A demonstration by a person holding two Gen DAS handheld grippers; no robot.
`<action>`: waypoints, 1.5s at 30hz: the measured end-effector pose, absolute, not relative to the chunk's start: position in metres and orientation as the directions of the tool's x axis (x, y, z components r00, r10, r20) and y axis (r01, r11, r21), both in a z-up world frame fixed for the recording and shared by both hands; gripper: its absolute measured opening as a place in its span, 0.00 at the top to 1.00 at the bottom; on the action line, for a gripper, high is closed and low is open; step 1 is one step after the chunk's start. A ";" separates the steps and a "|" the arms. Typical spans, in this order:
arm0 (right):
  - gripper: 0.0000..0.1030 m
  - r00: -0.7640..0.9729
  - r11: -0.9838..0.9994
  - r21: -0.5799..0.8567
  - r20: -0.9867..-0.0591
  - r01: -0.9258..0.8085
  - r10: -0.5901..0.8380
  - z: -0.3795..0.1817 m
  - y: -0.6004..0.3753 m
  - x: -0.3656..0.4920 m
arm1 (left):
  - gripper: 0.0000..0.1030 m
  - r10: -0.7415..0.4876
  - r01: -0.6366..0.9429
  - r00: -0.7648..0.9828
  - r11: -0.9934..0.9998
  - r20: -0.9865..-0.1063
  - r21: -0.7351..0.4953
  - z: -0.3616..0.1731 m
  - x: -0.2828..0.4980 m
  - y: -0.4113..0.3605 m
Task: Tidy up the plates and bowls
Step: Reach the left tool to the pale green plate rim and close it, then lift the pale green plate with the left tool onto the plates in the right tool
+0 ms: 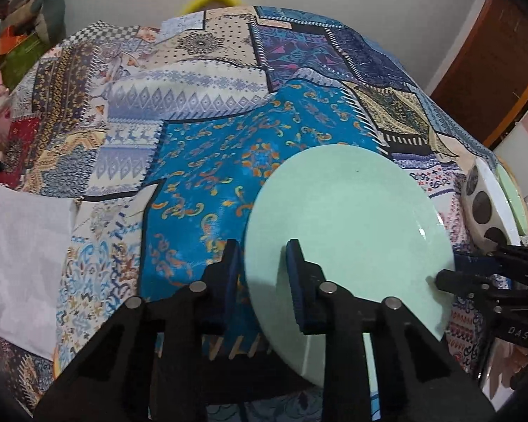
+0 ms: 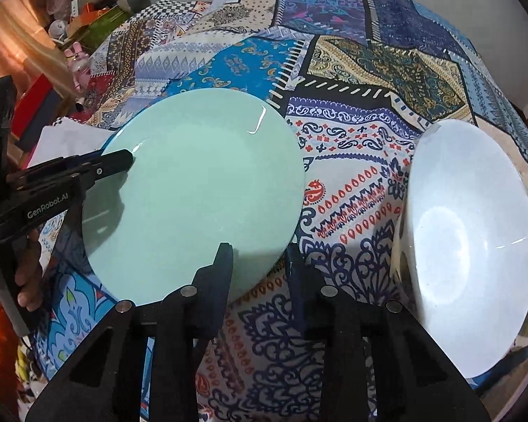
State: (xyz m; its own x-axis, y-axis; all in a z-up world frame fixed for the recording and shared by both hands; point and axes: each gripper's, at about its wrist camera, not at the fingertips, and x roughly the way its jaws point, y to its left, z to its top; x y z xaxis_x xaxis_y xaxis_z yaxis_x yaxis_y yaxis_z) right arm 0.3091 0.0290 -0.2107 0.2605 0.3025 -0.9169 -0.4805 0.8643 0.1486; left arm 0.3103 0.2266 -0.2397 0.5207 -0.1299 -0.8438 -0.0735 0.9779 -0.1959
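A pale green plate (image 1: 348,218) (image 2: 193,190) lies over the patchwork tablecloth (image 1: 207,176). My left gripper (image 1: 263,249) is shut on its left rim, one finger on top and the other beneath; in the right wrist view the left gripper (image 2: 123,160) bites that same edge. At the plate's near right rim my right gripper (image 2: 258,249) is shut too, with one finger (image 2: 223,267) over the plate. Its tip also shows in the left wrist view, the right gripper (image 1: 443,277) on the rim. A white bowl (image 2: 468,239) with dark dots outside (image 1: 482,204) stands to the right.
A second green plate (image 1: 514,193) peeks from behind the white bowl. A white cloth (image 1: 24,246) lies at the table's left. Boxes and toys (image 2: 98,17) crowd the far left corner. A wooden door (image 1: 492,52) stands at the right. A hand (image 2: 28,270) holds the left gripper.
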 end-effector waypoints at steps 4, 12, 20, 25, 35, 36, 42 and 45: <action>0.73 0.253 0.850 0.125 -0.924 -0.511 0.287 -0.210 0.033 0.307 | 0.78 -0.130 -0.083 0.516 0.976 -0.847 -0.200 -0.239 0.307 0.227; 0.73 0.215 0.808 0.136 -0.927 -0.574 0.308 -0.210 0.038 0.290 | 0.78 -0.128 -0.073 0.478 0.980 -0.869 -0.185 -0.230 0.256 0.226; 0.73 0.169 0.781 0.175 -0.926 -0.600 0.337 -0.212 0.046 0.282 | 0.78 -0.194 -0.074 0.459 0.964 -0.867 -0.254 -0.226 0.179 0.221; 0.73 0.137 0.770 0.187 -0.932 -0.611 0.335 -0.215 0.048 0.280 | 0.78 -0.230 -0.078 0.449 0.953 -0.863 -0.294 -0.226 0.160 0.217; 0.77 0.163 0.777 0.173 -0.929 -0.605 0.333 -0.216 0.049 0.278 | 0.78 -0.202 -0.114 0.473 0.951 -0.857 -0.288 -0.230 0.170 0.220; 0.78 0.170 0.778 0.170 -0.927 -0.605 0.335 -0.215 0.048 0.276 | 0.78 -0.196 -0.112 0.476 0.953 -0.857 -0.281 -0.230 0.170 0.219; 0.78 0.197 0.778 0.149 -0.923 -0.610 0.331 -0.210 0.045 0.266 | 0.77 -0.144 -0.101 0.491 0.970 -0.859 -0.220 -0.226 0.165 0.210; 0.79 0.211 0.776 0.150 -0.915 -0.613 0.344 -0.203 0.042 0.261 | 0.77 -0.147 -0.104 0.495 0.968 -0.856 -0.227 -0.222 0.161 0.210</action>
State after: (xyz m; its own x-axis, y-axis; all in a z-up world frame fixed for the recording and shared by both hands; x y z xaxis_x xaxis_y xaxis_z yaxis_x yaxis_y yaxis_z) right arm 0.2613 0.0416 -0.2035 0.2111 0.3440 -0.9149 -0.6129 0.7758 0.1503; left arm 0.1605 0.2102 -0.2221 0.4952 -0.1470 -0.8563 -0.1045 0.9684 -0.2266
